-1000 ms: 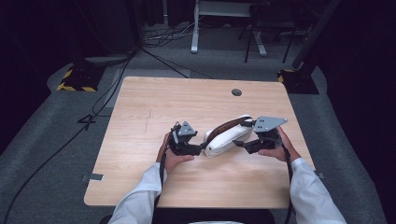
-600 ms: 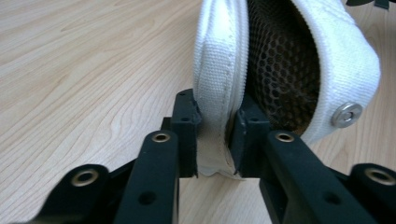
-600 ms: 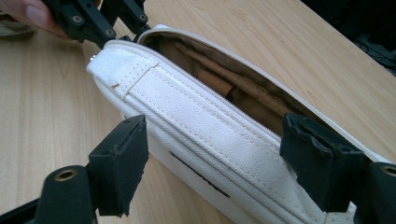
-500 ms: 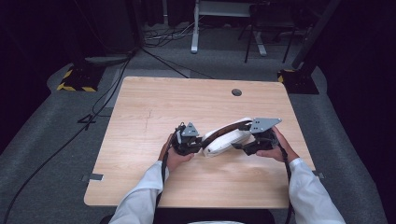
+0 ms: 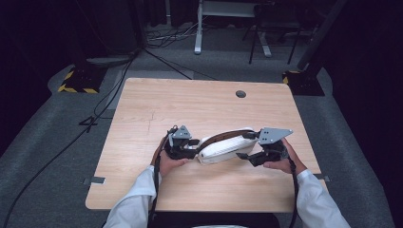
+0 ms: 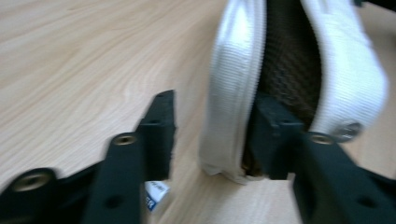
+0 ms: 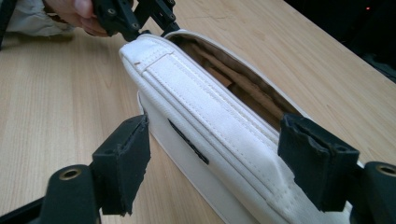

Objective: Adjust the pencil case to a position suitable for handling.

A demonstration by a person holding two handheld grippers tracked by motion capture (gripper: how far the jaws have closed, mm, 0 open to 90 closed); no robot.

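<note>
In the high view, a white pouch (image 5: pixel 222 148) is seen at frame centre on the table (image 5: pixel 199 104), between the left gripper (image 5: pixel 186 145) and right gripper (image 5: pixel 249 153); in the left gripper view, one wall is straddled by parted jaws, not pinched; in the right gripper view, wide-open jaws flank the pouch's end untouched; both ends should be gripped squarely before pulling.

Wooden table (image 5: pixel 199 104) with cable hole (image 5: pixel 241 94); yellow-black floor base (image 5: pixel 76 80).
</note>
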